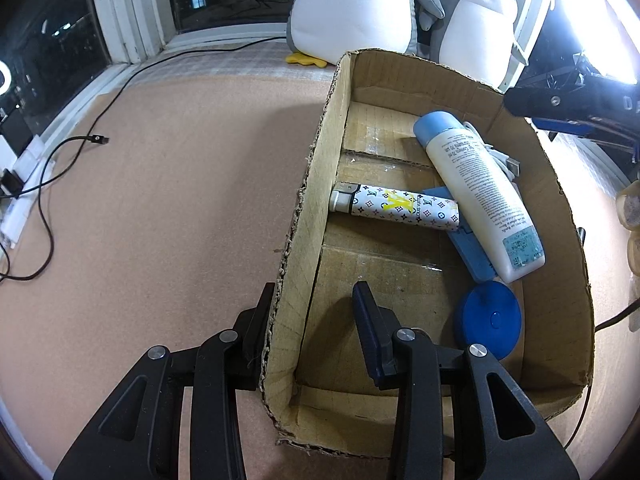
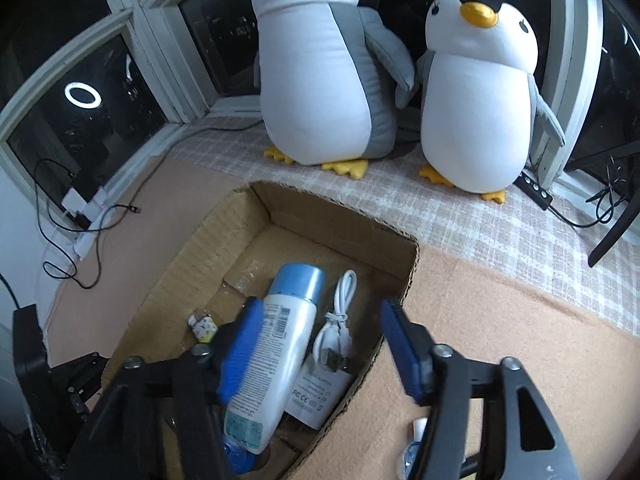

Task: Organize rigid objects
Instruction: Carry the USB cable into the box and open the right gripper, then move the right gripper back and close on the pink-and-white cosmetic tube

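Inside cardboard box (image 1: pixel 304 216): bottle (image 1: pixel 480 196), lighter (image 1: pixel 396 208); left gripper (image 1: pixel 312 300) clamped on wall, right gripper (image 2: pixel 320 320) open.

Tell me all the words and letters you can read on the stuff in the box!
"FC": on the white charger, among small marks.
"LV" in yellow: on the patterned lighter; its small side print is too blurred.
Bottle: rows of tiny print and a barcode, too small to read.
Round blue lid: no words.
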`<state>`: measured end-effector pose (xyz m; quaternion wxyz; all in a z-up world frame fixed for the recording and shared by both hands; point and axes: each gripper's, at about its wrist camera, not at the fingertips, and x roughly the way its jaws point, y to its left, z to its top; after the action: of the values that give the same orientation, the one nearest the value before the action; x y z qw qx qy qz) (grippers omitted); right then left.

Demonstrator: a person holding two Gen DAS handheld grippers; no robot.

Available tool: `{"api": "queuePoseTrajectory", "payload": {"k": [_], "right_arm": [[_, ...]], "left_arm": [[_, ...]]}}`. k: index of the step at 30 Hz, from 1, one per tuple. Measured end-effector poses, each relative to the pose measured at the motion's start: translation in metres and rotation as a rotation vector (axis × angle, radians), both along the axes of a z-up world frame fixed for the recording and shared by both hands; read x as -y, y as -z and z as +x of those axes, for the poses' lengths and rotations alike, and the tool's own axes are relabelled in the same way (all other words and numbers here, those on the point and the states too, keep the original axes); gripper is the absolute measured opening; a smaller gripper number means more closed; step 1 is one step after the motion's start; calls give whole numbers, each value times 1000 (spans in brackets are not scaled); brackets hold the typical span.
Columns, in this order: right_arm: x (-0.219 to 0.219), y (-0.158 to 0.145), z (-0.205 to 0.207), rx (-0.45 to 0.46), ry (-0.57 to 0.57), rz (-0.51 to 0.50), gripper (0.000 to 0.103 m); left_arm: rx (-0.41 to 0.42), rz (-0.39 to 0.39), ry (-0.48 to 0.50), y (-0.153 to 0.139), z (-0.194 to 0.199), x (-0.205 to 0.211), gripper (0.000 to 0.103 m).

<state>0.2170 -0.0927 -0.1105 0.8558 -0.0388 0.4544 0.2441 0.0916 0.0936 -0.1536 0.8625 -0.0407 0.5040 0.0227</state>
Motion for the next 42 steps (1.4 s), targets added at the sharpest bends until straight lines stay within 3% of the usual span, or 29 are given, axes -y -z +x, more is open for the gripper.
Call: {"api": "queuePoseTrajectory", "payload": {"k": [9, 18, 25, 33, 42], "right_arm": [[21, -11, -3, 13, 45, -5, 68], [71, -22, -13, 19, 106, -28, 71], [112, -4, -21, -22, 142, -90, 72], [142, 24, -27, -113, 205, -85, 72], [127, 32, -26, -105, 176, -84, 68]], "left_arm": [[0, 2, 2, 0, 0, 0, 38], [0, 1, 1, 0, 0, 0, 38], [0, 2, 1, 0, 0, 0, 38], [0, 4, 1, 0, 0, 0, 38], [1, 7, 1, -2, 0, 0, 38]]}}
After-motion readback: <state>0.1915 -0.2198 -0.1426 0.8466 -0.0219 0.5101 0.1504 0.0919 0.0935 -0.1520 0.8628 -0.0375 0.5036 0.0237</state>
